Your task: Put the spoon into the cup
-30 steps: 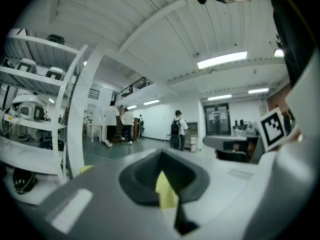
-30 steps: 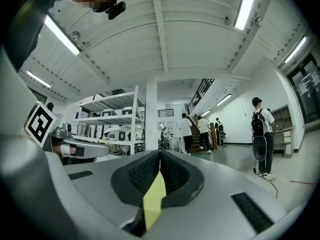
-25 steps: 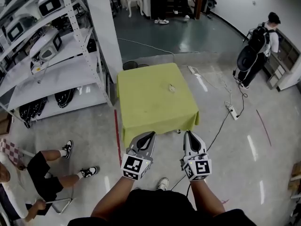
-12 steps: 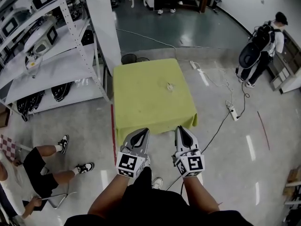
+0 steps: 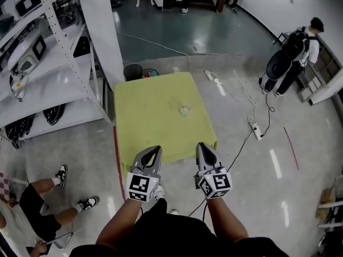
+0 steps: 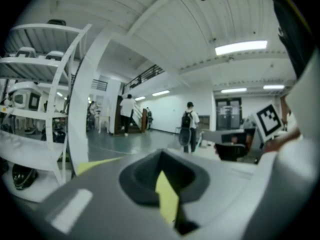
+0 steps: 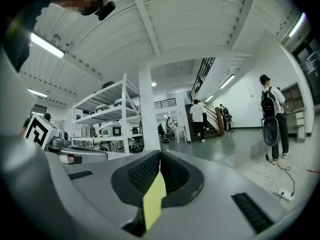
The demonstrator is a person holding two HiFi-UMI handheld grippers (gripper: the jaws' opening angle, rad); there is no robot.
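A square table under a yellow-green cloth (image 5: pixel 153 116) stands ahead of me in the head view. One small pale object (image 5: pixel 184 110) lies on it right of centre. It is too small to tell cup from spoon. My left gripper (image 5: pixel 155 150) and right gripper (image 5: pixel 202 146) are held side by side over the table's near edge, well short of that object. Both are shut with nothing between the jaws. In the left gripper view the left gripper (image 6: pixel 161 155) shows only a sliver of yellow cloth past its closed tips. The right gripper (image 7: pixel 159 155) looks the same in its own view.
White metal shelving (image 5: pixel 43 63) and a white pillar (image 5: pixel 99 31) stand left of the table, with dark bins (image 5: pixel 133 71) behind it. A power strip and cable (image 5: pixel 254 127) lie on the floor to the right. One person sits at lower left (image 5: pixel 37 210); another stands far right (image 5: pixel 292 55).
The table has drifted left and grown a little in the head view as I come closer. Both grippers stay shut and side by side.
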